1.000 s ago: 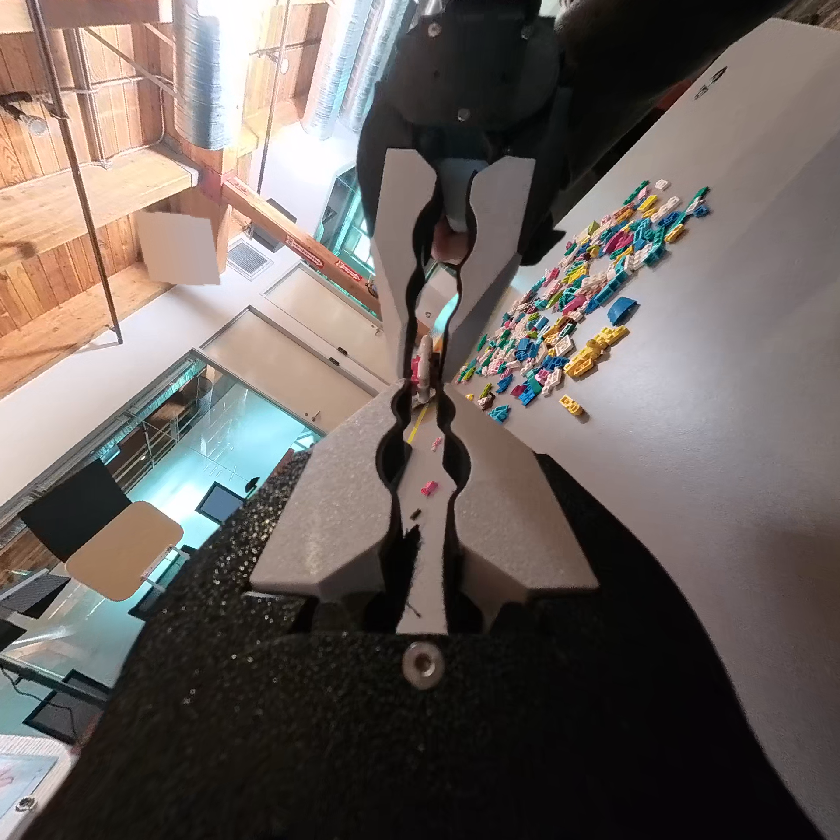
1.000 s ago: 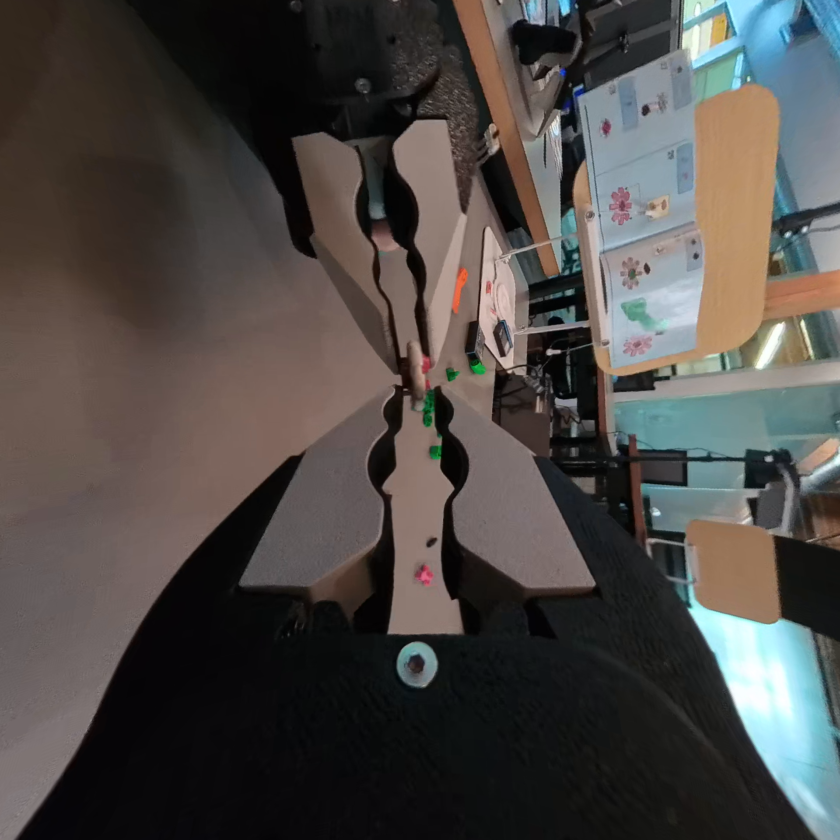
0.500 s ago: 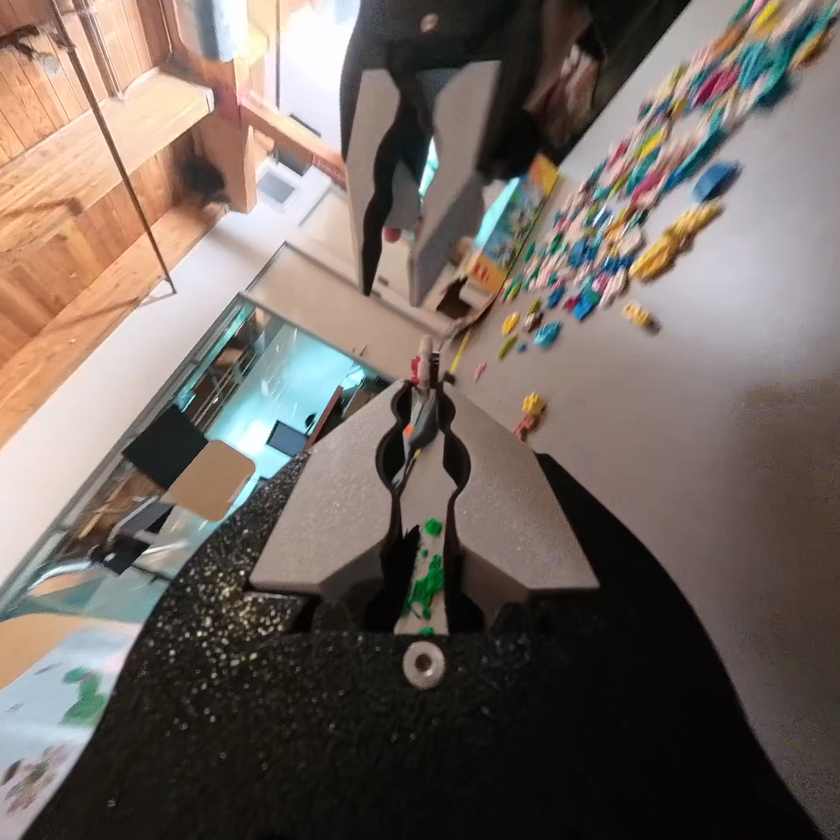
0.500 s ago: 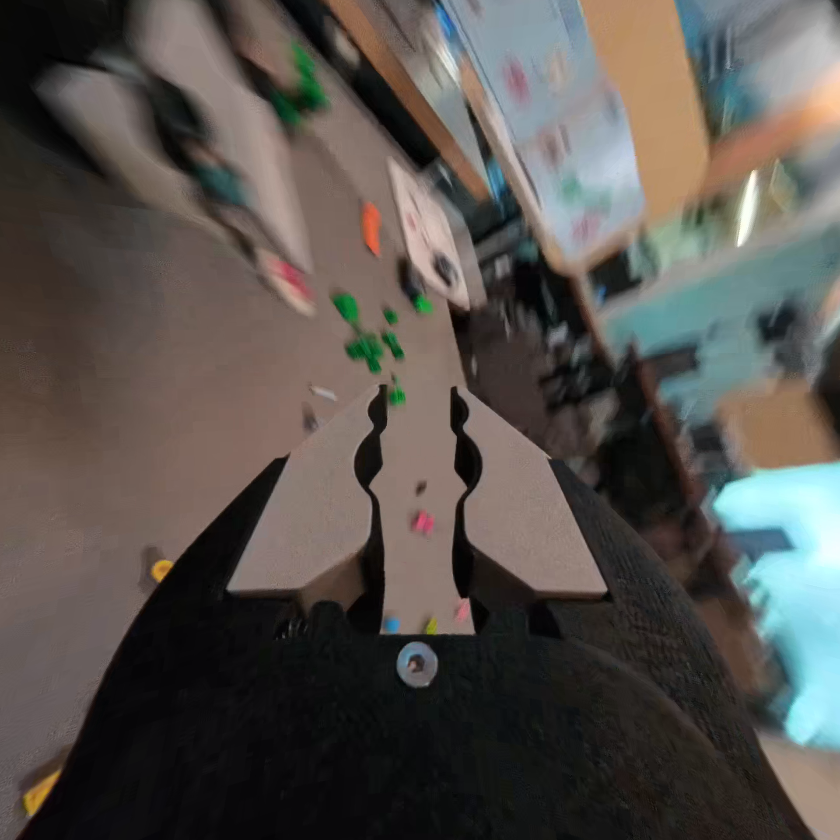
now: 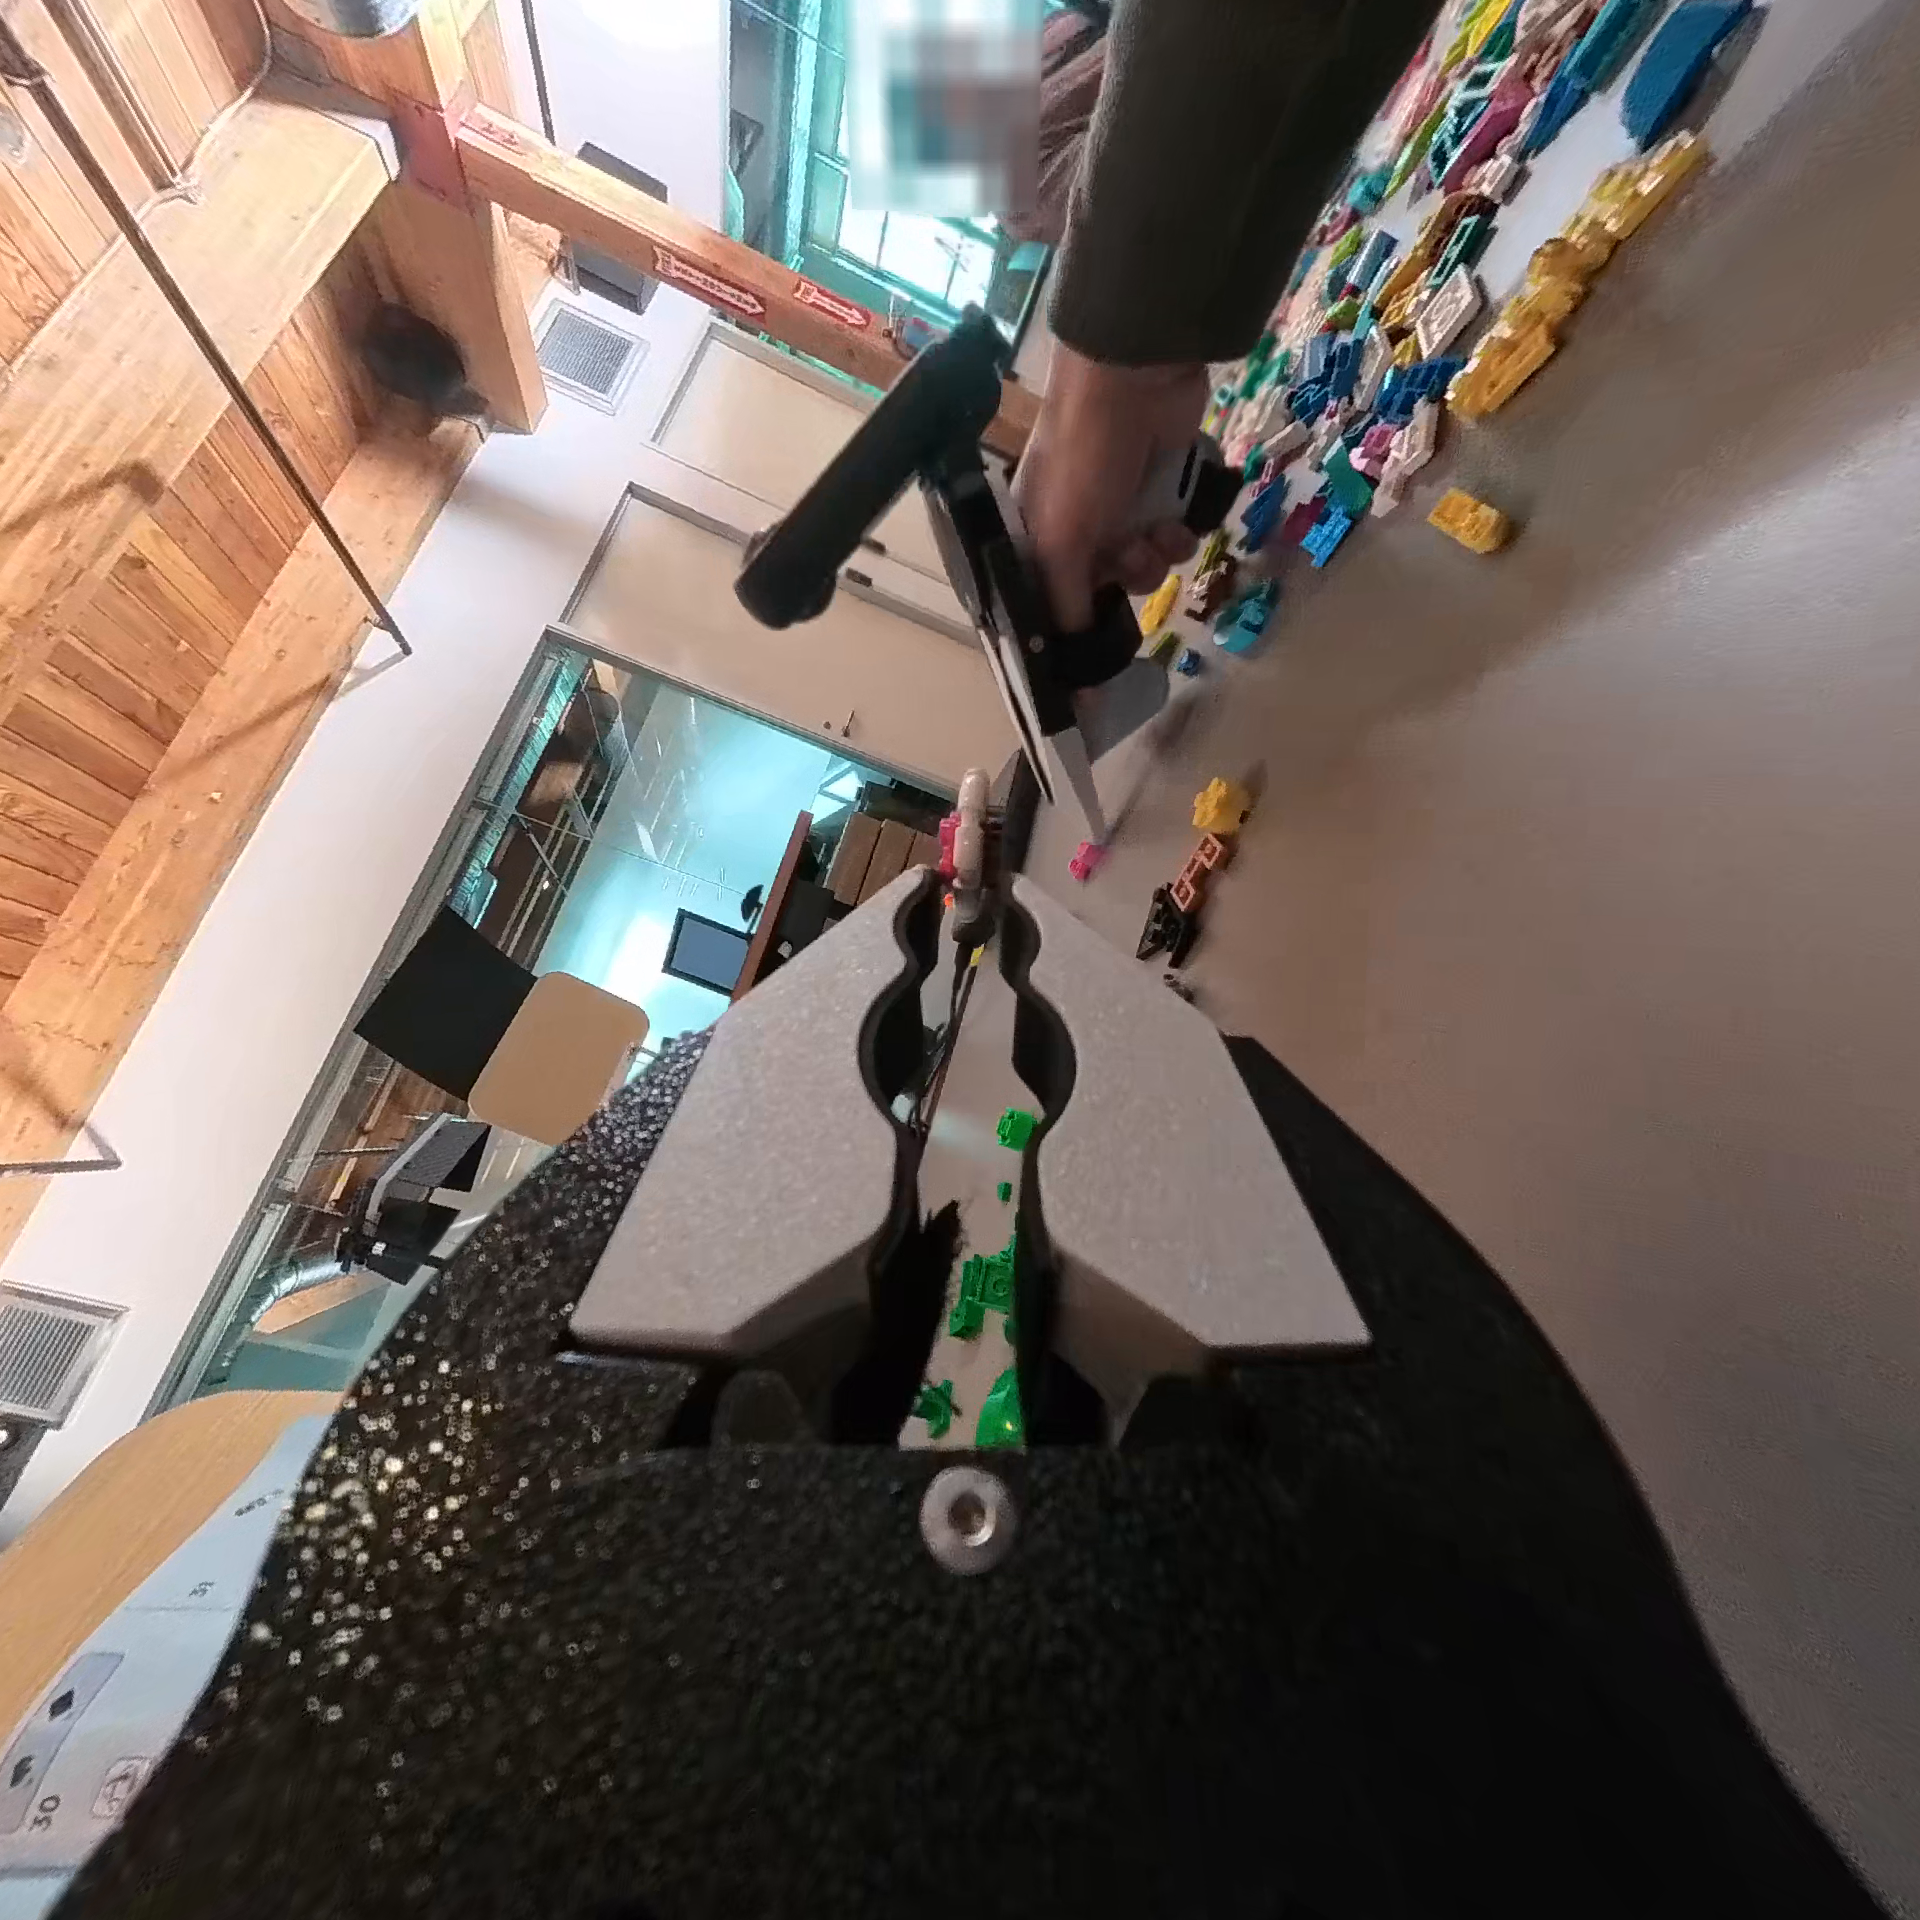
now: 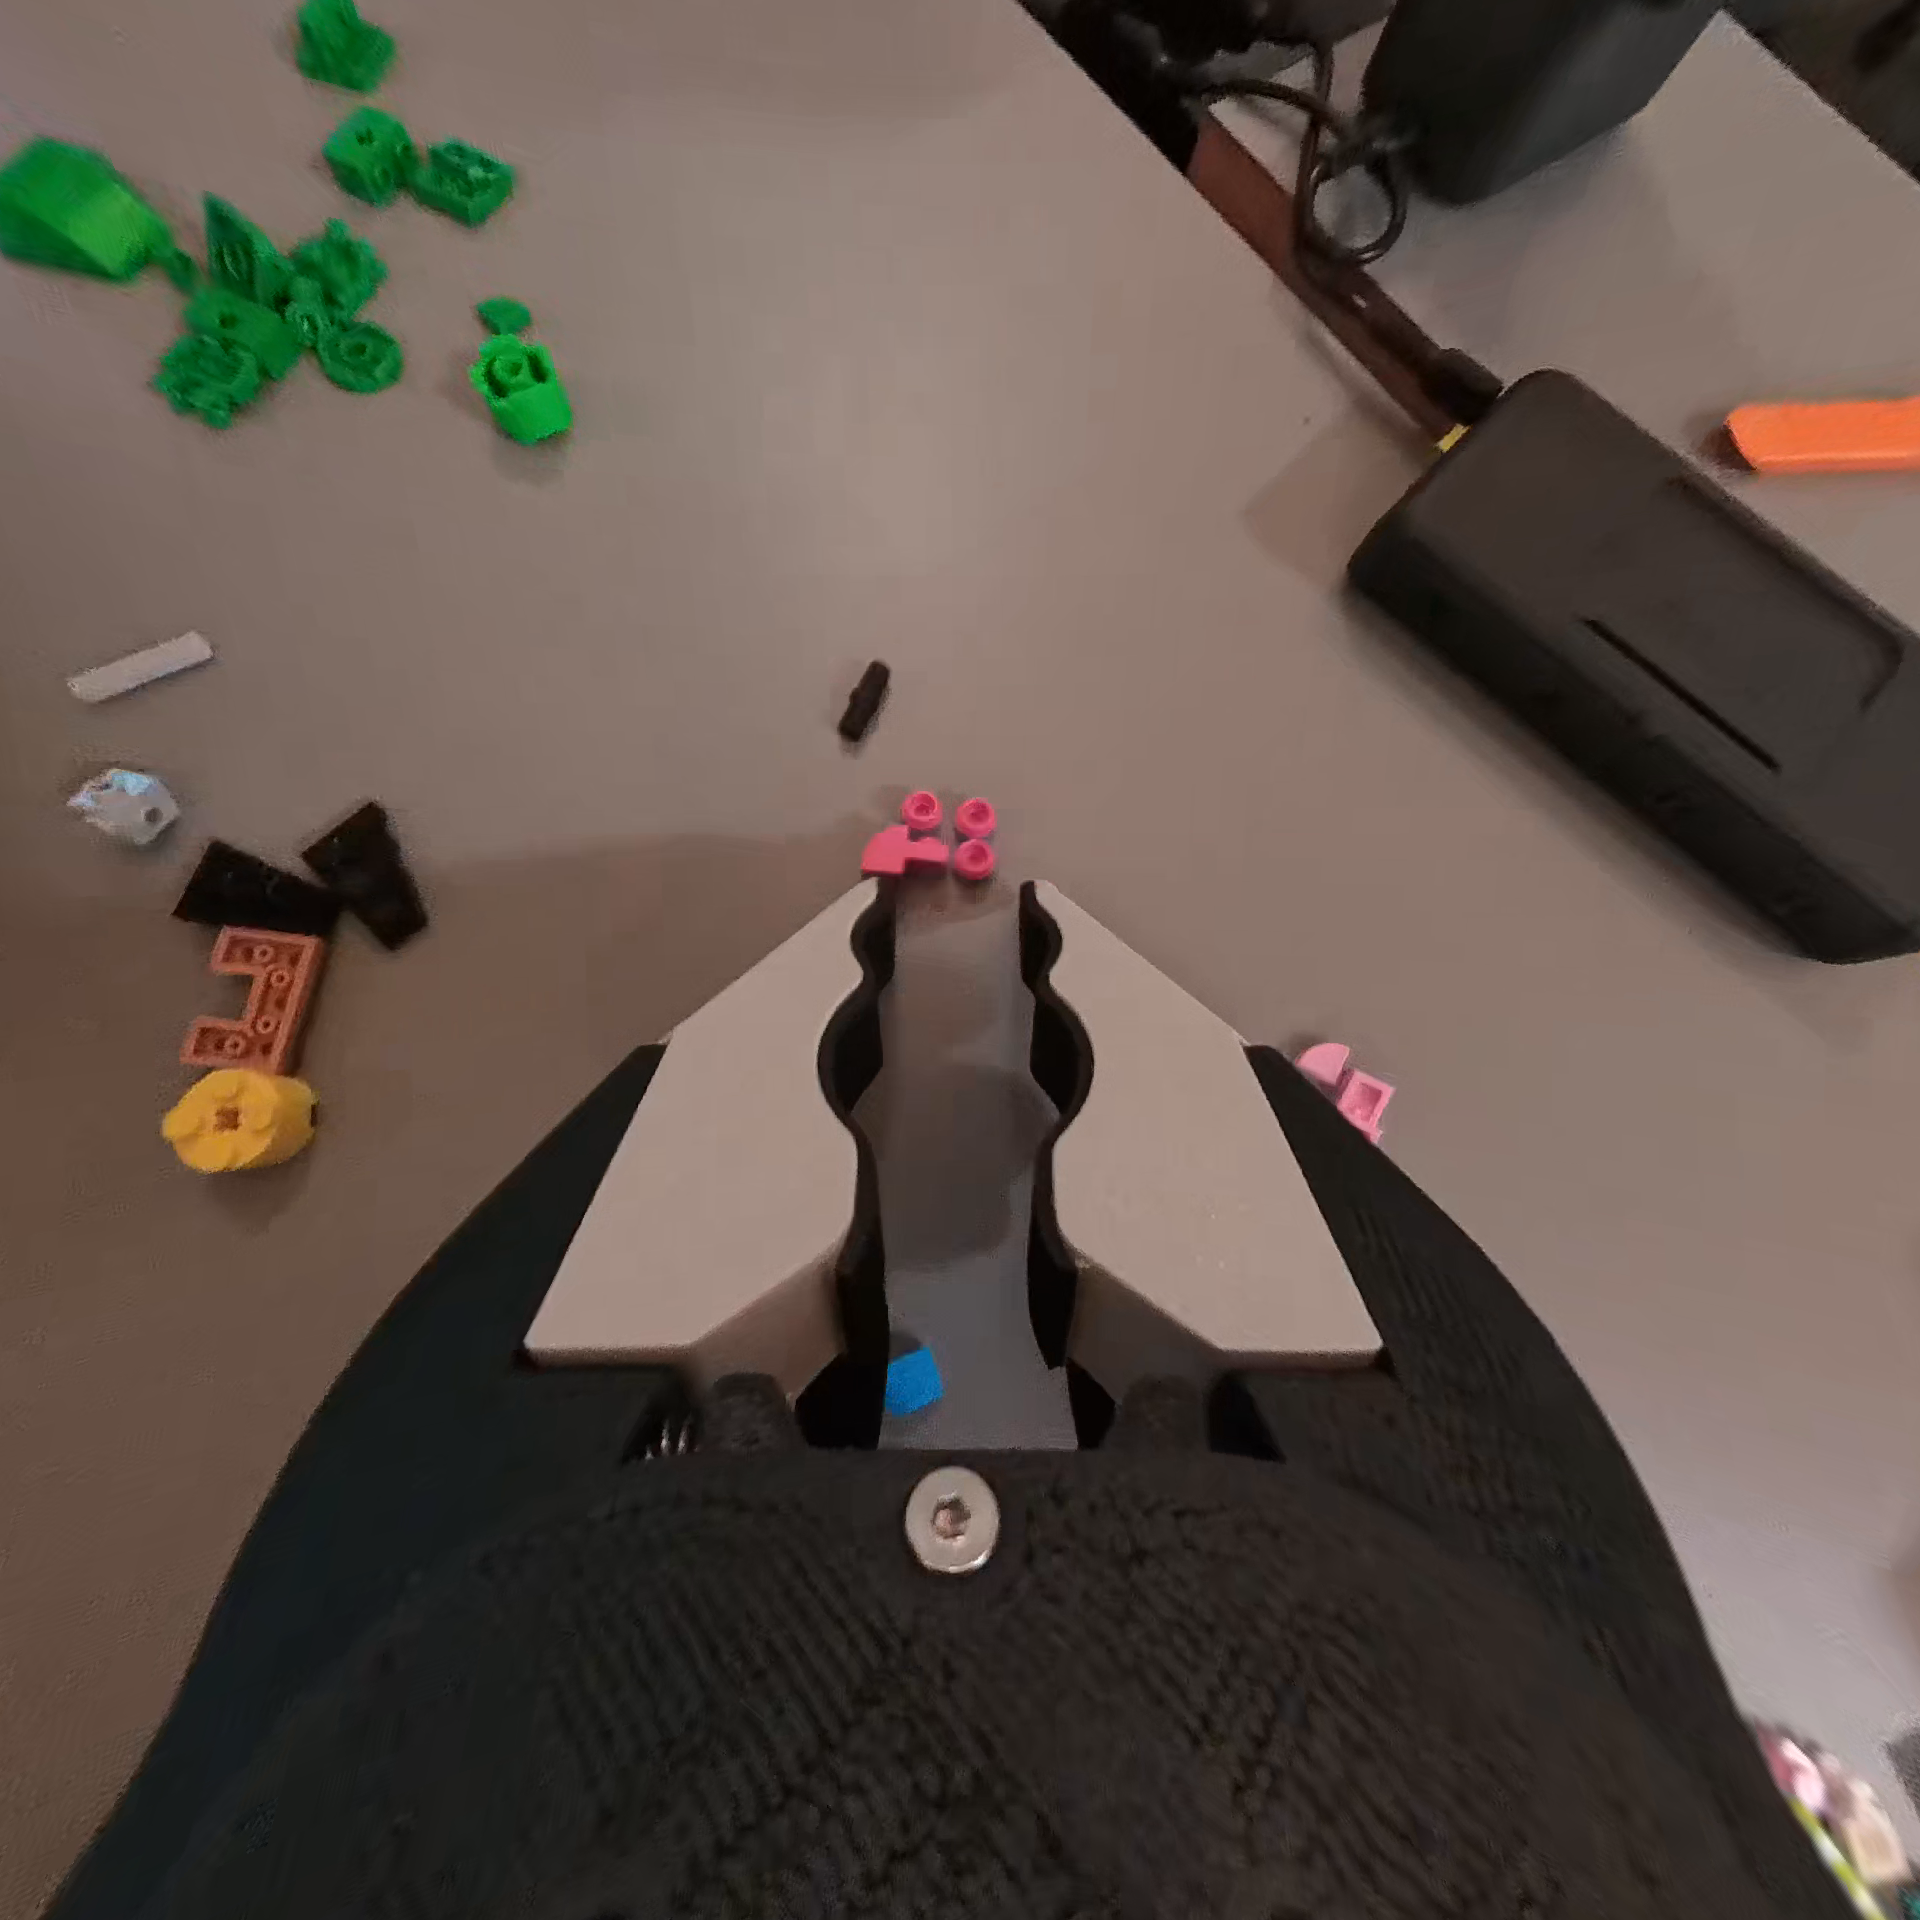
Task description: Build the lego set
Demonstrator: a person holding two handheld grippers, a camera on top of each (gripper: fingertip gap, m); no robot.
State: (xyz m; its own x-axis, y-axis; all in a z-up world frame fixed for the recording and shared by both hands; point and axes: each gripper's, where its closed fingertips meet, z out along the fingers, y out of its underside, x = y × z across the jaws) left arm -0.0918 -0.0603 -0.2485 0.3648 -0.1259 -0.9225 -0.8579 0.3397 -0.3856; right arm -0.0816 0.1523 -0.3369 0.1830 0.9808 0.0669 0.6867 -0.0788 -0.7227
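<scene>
My left gripper (image 5: 974, 888) is shut on a small lego assembly (image 5: 970, 826), a pale rounded piece with a pink bit, held above the table. My right gripper (image 6: 951, 896) is open and empty, tips low over the table just short of a cluster of small magenta pieces (image 6: 930, 836). In the left wrist view the right gripper (image 5: 1081, 805) is held by a hand and points down at a magenta piece (image 5: 1086, 860). A big pile of mixed coloured bricks (image 5: 1434, 260) lies farther along the table.
Green pieces (image 6: 260, 291), a black pin (image 6: 862, 701), black wedge plates (image 6: 301, 878), a brown bracket (image 6: 260, 997), a yellow round brick (image 6: 239, 1122) and a light pink piece (image 6: 1345, 1086) lie around. A black box (image 6: 1642, 665) and an orange tool (image 6: 1823, 431) sit right. The grippers' ends are close to 25 centimeters from one another.
The right gripper has pulled away from the left gripper's assembly, opened, and swung down to the table over the magenta pieces. The left gripper still holds the assembly.
</scene>
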